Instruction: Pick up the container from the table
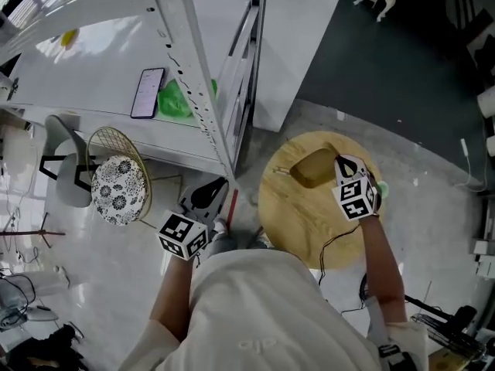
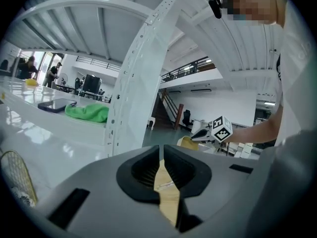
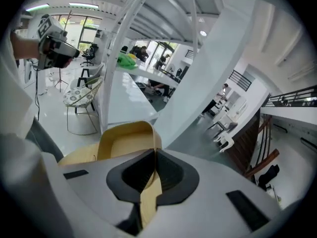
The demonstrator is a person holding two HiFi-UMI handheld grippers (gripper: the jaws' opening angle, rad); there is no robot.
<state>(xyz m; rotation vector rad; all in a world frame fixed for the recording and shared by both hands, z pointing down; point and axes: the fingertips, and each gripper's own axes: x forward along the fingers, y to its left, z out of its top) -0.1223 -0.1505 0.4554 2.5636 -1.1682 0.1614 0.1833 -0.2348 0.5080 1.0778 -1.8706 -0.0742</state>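
Nearest you, your left hand-held gripper [image 1: 207, 198] sits low on the left, just beside the foot of a white perforated metal upright [image 1: 193, 76]. In the left gripper view its 2 jaws stand together, with nothing held between them. Only a sliver of wood shows through the slit below the pads [image 2: 148, 170].

To the right and a little farther out, your right hand-held gripper [image 1: 340, 165] is over the round pale wooden table [image 1: 294, 222]. Its 2 jaws are clamped on the near wall of the tan, rounded-corner open container [image 1: 312, 168]. In the right gripper view that thin wall runs straight down between the black pads [image 3: 136, 175], and the container's hollow opens just beyond them. The container shows over the far half of the table, left of the gripper's marker cube. I can't tell from these views whether its base is clear of the wood.

On the left, beyond your left hand-held gripper, stands a gold wire chair with a black-and-white patterned cushion [image 1: 117, 189].

Farthest out is a long white table [image 1: 93, 60]. On it, 1 dark phone [image 1: 147, 93] lies flat, with a bright green cloth [image 1: 175, 100] just to its right.
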